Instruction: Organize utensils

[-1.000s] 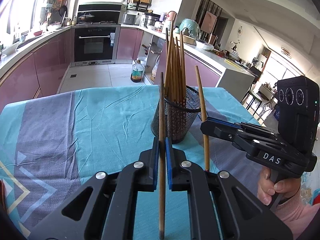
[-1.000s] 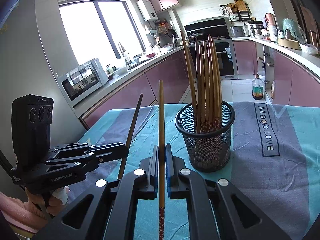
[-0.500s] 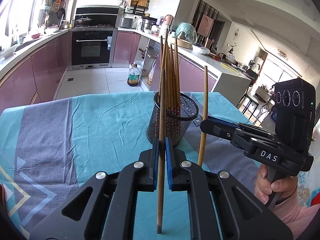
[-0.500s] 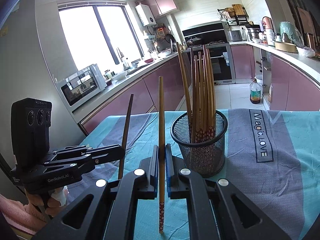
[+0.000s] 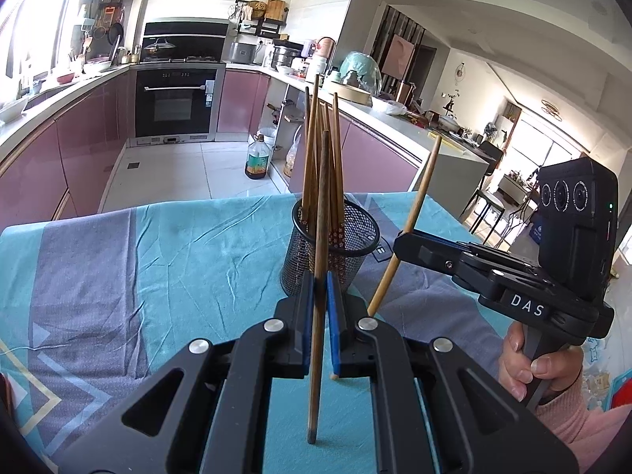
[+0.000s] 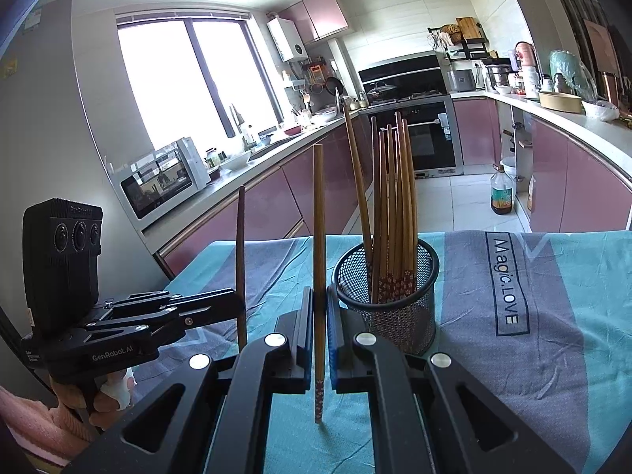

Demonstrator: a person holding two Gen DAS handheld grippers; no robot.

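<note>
Two grippers each clamp one chopstick upright between closed jaws. Left gripper [image 5: 320, 296] pinches a dark chopstick [image 5: 322, 213], and the mesh holder [image 5: 355, 233] full of chopsticks stands just beyond its jaws on the cloth-covered worktop [image 5: 158, 256]. Right gripper [image 6: 320, 308] pinches a lighter chopstick [image 6: 319, 237], the holder just right of its jaws.

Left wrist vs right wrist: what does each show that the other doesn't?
Left wrist only: the right hand-held gripper from the side, clamping a lighter chopstick; the dining area behind.

Right wrist only: the left hand-held gripper from the side, gripping a darker chopstick; the microwave; the "Magic.LOVE" print.

Both: the mesh holder full of chopsticks, the teal tablecloth, the oven.
</note>
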